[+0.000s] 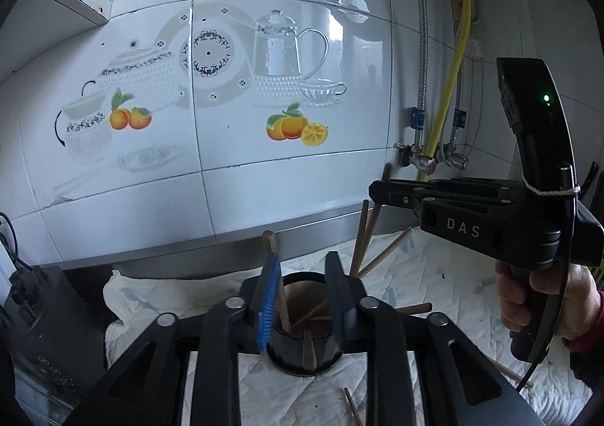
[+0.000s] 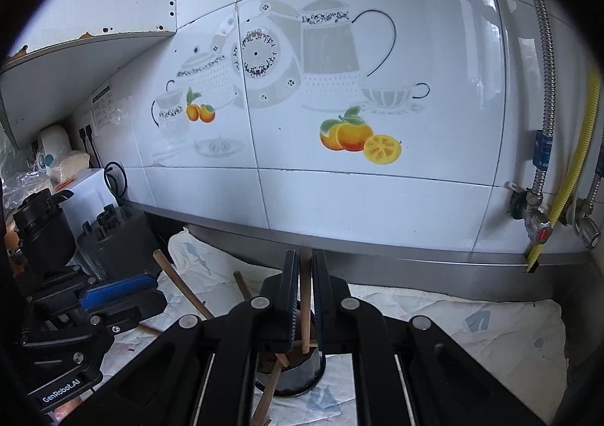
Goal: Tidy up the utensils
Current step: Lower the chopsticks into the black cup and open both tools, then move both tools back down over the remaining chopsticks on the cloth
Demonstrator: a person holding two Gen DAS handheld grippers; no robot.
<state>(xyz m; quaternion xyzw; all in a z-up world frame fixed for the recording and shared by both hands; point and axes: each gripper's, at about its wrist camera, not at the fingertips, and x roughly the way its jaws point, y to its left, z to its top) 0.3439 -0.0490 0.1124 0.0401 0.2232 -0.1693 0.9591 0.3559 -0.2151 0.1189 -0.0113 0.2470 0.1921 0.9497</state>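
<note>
A black round utensil holder [image 1: 304, 346] stands on the white quilted cloth [image 1: 415, 286], with several wooden chopsticks [image 1: 309, 314] inside. My left gripper [image 1: 302, 297] is open, its fingers on either side of the holder's rim; one chopstick [image 1: 277, 275] leans by its blue left pad. My right gripper [image 2: 303, 297] is shut on a wooden chopstick [image 2: 305, 297], held upright over the holder [image 2: 290, 373]. In the left wrist view the right gripper [image 1: 381, 192] is at the right, gripping chopsticks [image 1: 364, 233] that hang toward the cloth.
The tiled wall [image 1: 264, 86] with a steel ledge stands close behind. A black appliance [image 1: 41, 331] sits left. Pipes and valves [image 2: 540, 207] are in the right corner. Loose chopsticks [image 1: 392, 248] lie on the cloth. Boxes and bags [image 2: 56, 177] crowd the far left.
</note>
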